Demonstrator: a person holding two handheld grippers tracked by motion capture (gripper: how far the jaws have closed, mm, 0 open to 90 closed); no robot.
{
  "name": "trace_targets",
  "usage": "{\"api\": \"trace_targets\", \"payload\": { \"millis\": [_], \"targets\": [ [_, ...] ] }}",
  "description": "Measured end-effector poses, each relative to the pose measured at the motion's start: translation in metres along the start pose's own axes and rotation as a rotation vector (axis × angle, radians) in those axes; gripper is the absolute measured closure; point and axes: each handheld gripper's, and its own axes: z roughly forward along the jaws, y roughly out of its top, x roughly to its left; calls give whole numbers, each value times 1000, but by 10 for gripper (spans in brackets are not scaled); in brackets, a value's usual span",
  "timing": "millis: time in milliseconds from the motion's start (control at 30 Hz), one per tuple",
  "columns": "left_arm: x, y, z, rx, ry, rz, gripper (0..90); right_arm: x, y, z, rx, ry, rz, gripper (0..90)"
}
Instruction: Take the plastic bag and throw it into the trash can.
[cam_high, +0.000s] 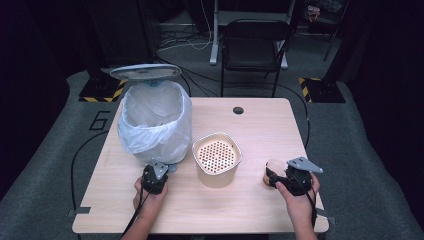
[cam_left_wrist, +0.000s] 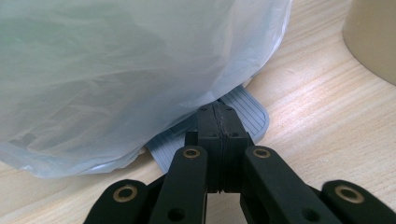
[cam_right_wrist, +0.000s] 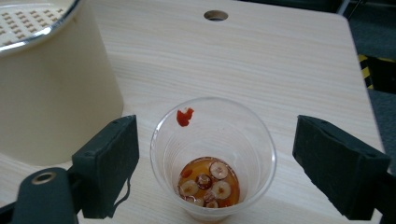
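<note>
A clear plastic cup stands at the table's right, holding amber liquid and several round slices, with a red scrap stuck to its inner wall. My right gripper is open, one jaw on each side of the cup and apart from it. At the left stands a bin lined with a white bag, its lid raised. My left gripper is shut with nothing held, its tips resting on the bin's grey ribbed pedal. From above, the left gripper sits at the bin's front foot.
A cream container topped by a perforated strainer stands mid-table between the bin and the cup, close to my right gripper's left jaw. The wooden table has a cable hole at the back. A black chair stands beyond it.
</note>
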Motion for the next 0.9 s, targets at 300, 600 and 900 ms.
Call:
{"api": "trace_targets", "payload": {
  "millis": [300,600,900],
  "targets": [
    [0,0,0,4,-1,4,897,13,27,2,20,158,-42,384],
    [0,0,0,-4,2,-3,898,54,66,28,32,239,-131,488],
    [0,0,0,-3,0,-4,897,68,83,60,117,256,-125,557]
  ]
}}
